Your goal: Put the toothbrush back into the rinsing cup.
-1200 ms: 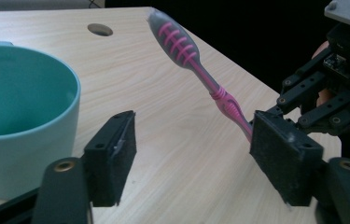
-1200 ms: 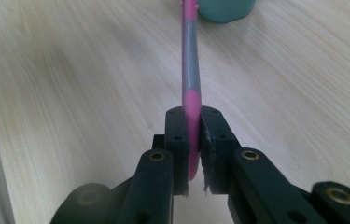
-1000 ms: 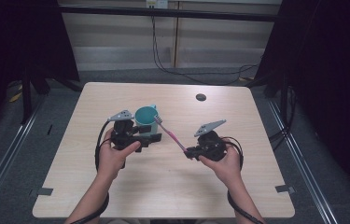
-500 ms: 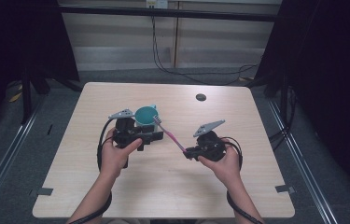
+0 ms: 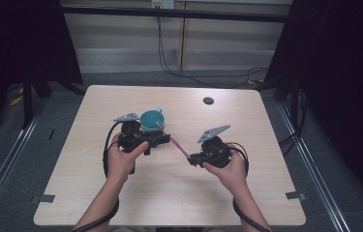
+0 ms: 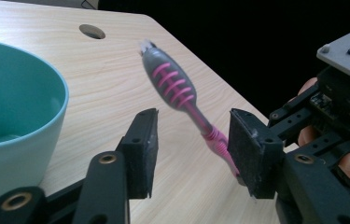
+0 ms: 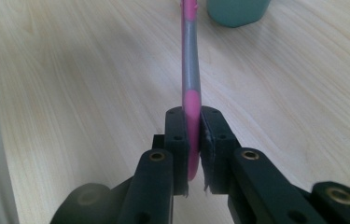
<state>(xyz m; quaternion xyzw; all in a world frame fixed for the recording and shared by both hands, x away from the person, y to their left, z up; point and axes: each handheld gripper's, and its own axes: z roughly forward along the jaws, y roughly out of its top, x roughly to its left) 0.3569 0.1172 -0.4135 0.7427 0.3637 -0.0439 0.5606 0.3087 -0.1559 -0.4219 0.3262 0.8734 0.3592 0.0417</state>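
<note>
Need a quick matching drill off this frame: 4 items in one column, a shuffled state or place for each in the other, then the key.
Items
1. toothbrush
2. cup
3. left gripper
4. right gripper

States
A. jaws open
B. teal, standing on the table
C. pink and grey, held off the table
D. jaws clamped on a handle

Pairs: 1-C, 2-B, 3-A, 4-D
</note>
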